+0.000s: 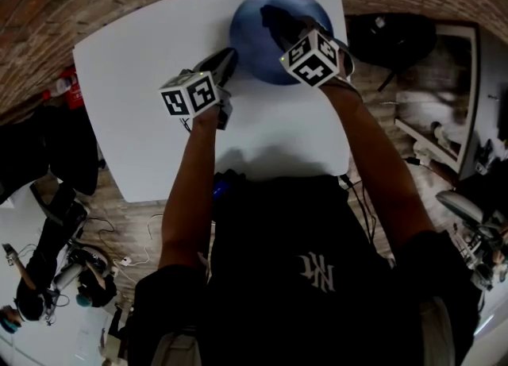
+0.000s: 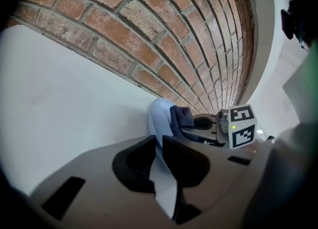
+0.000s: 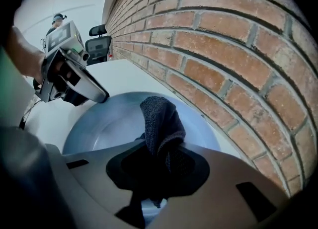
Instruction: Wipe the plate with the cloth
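1. Your right gripper (image 3: 158,161) pinches the dark grey knit cloth (image 3: 161,118) above the pale blue round plate (image 1: 250,48) at the white table's (image 1: 135,102) far edge.
2. Your left gripper (image 2: 158,156) appears clamped on the plate's rim.
3. The cloth looks soft and floppy, so grip it bunched. The plate is probably stiff and slick, so hold it by the rim.

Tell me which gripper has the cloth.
The right gripper, over the blue plate: its jaws are shut on the dark cloth. The left gripper has no cloth; its jaws grip the plate's rim.
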Tool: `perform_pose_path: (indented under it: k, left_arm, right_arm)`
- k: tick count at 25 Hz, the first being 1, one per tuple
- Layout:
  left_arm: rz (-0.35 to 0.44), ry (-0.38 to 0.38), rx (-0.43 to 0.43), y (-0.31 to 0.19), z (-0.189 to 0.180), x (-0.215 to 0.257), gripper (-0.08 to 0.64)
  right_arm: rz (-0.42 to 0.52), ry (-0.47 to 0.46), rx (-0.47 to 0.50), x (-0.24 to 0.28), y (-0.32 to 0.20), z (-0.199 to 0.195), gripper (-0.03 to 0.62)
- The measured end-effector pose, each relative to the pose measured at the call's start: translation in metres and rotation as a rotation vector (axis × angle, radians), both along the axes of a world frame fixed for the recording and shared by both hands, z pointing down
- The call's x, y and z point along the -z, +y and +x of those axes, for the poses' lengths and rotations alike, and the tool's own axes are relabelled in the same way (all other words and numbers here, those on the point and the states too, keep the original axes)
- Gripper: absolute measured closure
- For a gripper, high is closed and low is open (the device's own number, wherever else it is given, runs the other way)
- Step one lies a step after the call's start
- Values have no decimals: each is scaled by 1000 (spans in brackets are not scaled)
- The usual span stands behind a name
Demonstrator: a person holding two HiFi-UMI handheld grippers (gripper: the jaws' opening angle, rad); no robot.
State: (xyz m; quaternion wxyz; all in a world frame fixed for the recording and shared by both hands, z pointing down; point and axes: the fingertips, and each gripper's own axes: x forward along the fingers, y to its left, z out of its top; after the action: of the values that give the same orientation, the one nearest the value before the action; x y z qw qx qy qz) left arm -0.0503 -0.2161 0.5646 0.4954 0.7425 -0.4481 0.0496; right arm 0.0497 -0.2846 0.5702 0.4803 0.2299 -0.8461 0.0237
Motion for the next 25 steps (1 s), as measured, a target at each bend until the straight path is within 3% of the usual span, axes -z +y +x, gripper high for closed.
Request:
perform_pose_path:
  k: [6,10,12,18,20,25]
  left_arm:
    - [-1,2,0,0,0,0,515]
    - [-3,-43,9,-1,-6,-1,515]
    - [-3,-20,2,0,-2,-1,515]
    - [-10,-4,4,1,1,-1,515]
    - [-19,-5,12,1,2,-1,515]
    - [-28,-12,12,4,2,0,515]
  right_arm:
    - [70,89,-26,0,-16,32,499]
    - [99,134,-69,0,-29,52,499]
    - [115,163,-95,0,-35,64,499]
    - [132,165,-132,0,-39,72,499]
    - [118,117,-150,3,-39,69,499]
    - [67,-255,-220,50,-26,27,499]
